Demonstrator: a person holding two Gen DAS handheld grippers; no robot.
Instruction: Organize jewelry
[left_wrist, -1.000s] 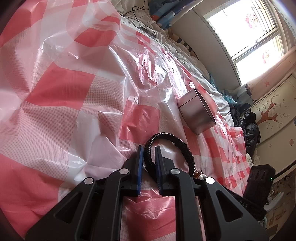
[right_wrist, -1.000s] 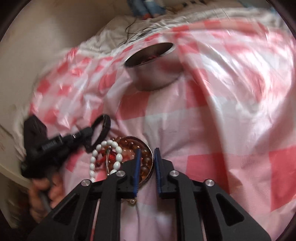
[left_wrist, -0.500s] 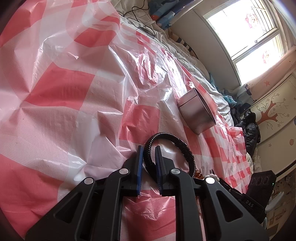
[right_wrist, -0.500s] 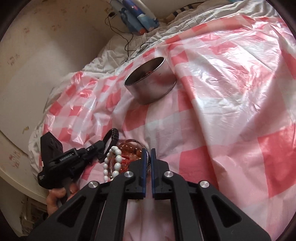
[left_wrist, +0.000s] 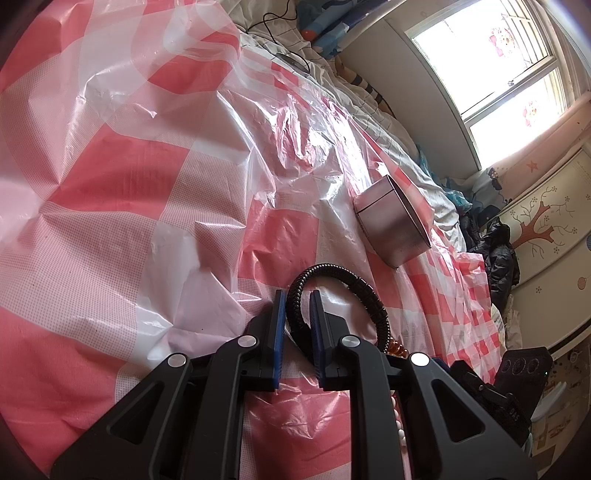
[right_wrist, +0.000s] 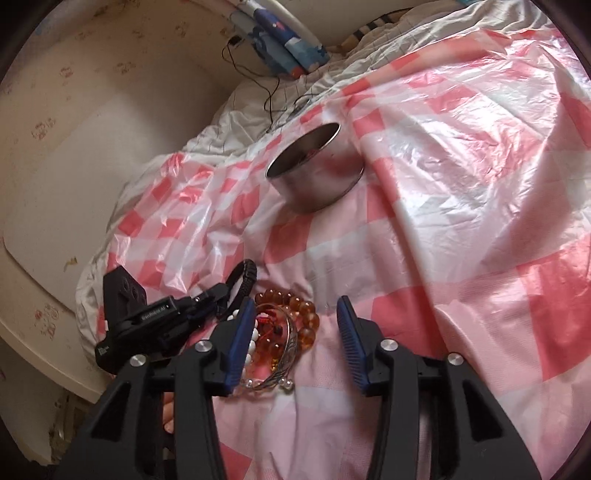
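My left gripper (left_wrist: 297, 306) is shut on a black braided bracelet (left_wrist: 354, 284), holding its loop just above the pink checked plastic sheet (left_wrist: 129, 177). The right wrist view shows the same left gripper (right_wrist: 221, 295) and black bracelet (right_wrist: 248, 275) at the left of a jewelry pile. The pile holds an amber bead bracelet (right_wrist: 304, 314), a white bead bracelet (right_wrist: 252, 343) and a thin silver bangle (right_wrist: 286, 350). My right gripper (right_wrist: 295, 301) hangs over the pile with its jaws opening and the pads pressing on nothing. A round metal tin (right_wrist: 314, 177) stands further off.
The tin (left_wrist: 391, 225) shows something red inside in the right wrist view. A black cable (right_wrist: 273, 92) and blue patterned bedding (right_wrist: 280, 48) lie at the head of the bed. Dark clothes (left_wrist: 498, 258) are piled by a painted wardrobe. A hand (right_wrist: 168, 413) holds the left gripper.
The right gripper's jaws closed fully, then opened wide, and its view swung and steadied over the jewelry pile. The left gripper kept still with the black bracelet.
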